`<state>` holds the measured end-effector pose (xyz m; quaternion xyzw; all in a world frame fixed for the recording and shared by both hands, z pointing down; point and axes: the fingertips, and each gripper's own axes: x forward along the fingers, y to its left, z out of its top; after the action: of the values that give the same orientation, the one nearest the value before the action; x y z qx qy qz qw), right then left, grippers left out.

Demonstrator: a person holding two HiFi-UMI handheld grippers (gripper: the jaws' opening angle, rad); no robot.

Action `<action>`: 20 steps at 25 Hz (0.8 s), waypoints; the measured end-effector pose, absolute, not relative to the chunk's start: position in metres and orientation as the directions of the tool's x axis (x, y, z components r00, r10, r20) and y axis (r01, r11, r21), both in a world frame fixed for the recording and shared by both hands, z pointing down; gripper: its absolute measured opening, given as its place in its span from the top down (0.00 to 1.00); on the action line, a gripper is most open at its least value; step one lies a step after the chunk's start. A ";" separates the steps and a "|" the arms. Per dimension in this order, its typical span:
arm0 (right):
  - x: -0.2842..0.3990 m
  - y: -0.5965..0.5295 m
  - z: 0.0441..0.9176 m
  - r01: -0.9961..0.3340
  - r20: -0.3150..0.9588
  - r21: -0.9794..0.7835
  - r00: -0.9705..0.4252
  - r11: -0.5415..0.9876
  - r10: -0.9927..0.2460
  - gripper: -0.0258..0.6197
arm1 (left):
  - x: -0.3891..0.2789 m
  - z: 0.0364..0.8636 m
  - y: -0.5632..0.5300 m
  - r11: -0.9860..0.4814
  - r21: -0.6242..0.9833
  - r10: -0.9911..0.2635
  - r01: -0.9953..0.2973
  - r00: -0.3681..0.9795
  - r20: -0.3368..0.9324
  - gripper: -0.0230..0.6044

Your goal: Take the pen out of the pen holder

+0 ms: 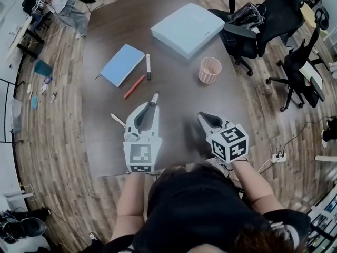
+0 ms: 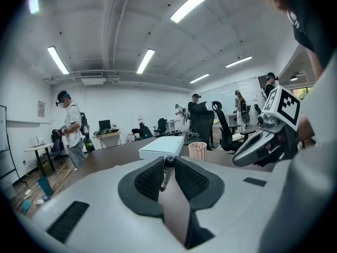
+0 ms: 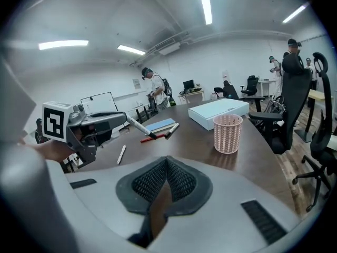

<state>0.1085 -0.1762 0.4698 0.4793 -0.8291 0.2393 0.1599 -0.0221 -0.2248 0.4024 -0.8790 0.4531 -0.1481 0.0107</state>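
Pink mesh pen holder (image 1: 210,70): head view; upright on the dark brown table (image 1: 174,141), open mouth up.
Pen (image 1: 154,98): white barrel with a dark tip, sticking out of the left gripper (image 1: 149,107), left of the pen holder and nearer the person, well apart from it.
Left gripper, state: jaws clamped on the pen.
Right gripper (image 1: 204,117): nearer the person than the pen holder, above bare table; jaws pressed together with nothing in them.
Pale blue box (image 1: 188,29): flat on the table, beyond the pen holder and to its left.
Blue notebook (image 1: 122,64): far left of the pen holder, with a marker (image 1: 148,66) and a red pen (image 1: 134,86) lying beside it.
White pen (image 1: 117,119): on the table, left of the left gripper.
Left gripper view, pen (image 2: 168,162): pinched between the two ribbed black pads, its dark end pointing toward the pen holder (image 2: 197,150) ahead; the box (image 2: 161,146) lies left of the holder, the right gripper (image 2: 259,144) to its right.
Right gripper view, jaws: ribbed pads meet at the tips, empty.
Right gripper view, pen (image 3: 138,126): juts from the left gripper (image 3: 124,118), left of the pen holder (image 3: 228,133), above the table; the red pen (image 3: 148,138) and marker (image 3: 171,130) lie beyond it.
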 end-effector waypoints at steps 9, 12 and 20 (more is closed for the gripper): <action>0.091 -0.176 0.477 -0.857 0.505 -0.254 -0.513 0.448 -0.694 0.93 | -0.059 0.427 -0.215 -0.539 -0.142 -0.823 -0.830 0.485 0.296 0.84; 0.086 -0.177 0.479 -0.853 0.508 -0.255 -0.519 0.456 -0.687 0.93 | -0.067 0.437 -0.213 -0.530 -0.132 -0.825 -0.838 0.473 0.310 0.84; 0.077 -0.178 0.479 -0.843 0.514 -0.256 -0.533 0.473 -0.672 0.93 | -0.079 0.460 -0.205 -0.514 -0.103 -0.824 -0.852 0.456 0.335 0.84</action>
<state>0.0774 -0.1777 0.4786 0.4508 -0.8404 0.2455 0.1740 -0.0790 -0.2048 0.4596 -0.8524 0.4915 -0.1738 -0.0396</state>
